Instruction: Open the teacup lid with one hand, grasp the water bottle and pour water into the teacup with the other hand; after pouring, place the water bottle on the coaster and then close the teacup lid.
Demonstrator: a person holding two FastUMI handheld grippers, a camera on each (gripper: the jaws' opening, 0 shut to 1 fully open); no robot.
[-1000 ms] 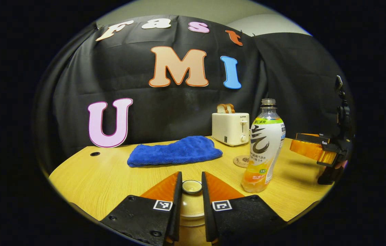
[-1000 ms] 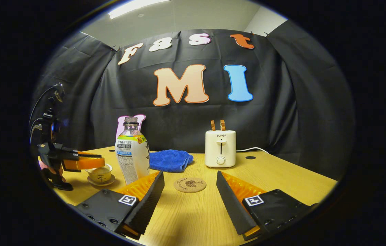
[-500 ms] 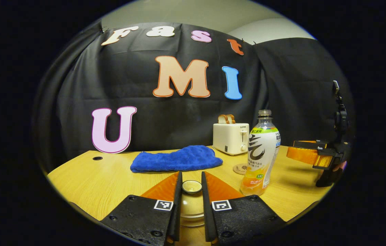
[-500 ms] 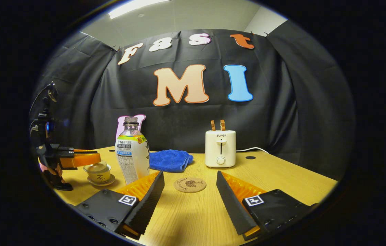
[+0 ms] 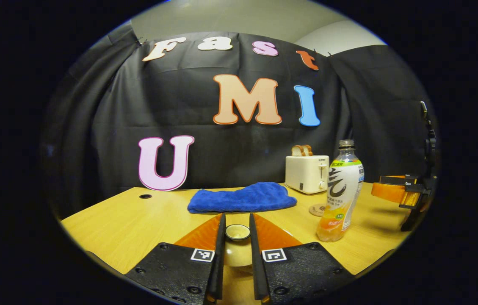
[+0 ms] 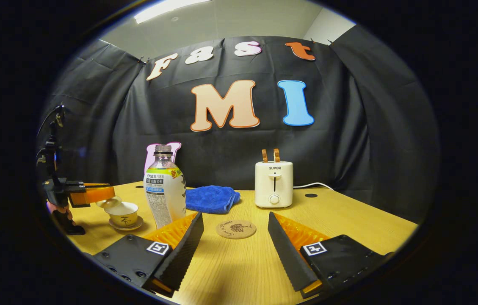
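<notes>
Lifted clear of the teacup (image 6: 123, 212) since a second ago, the lid (image 5: 238, 232) is held pinched by its knob in the left gripper (image 5: 237, 237), so the cup is left open for pouring. The open cup, near the tabletop's (image 6: 349, 224) left edge, is shown by the right gripper view. The right gripper (image 6: 235, 241) is held wide open and empty, with the water bottle (image 6: 164, 190) just beside its left finger and the coaster (image 6: 236, 228) ahead.
</notes>
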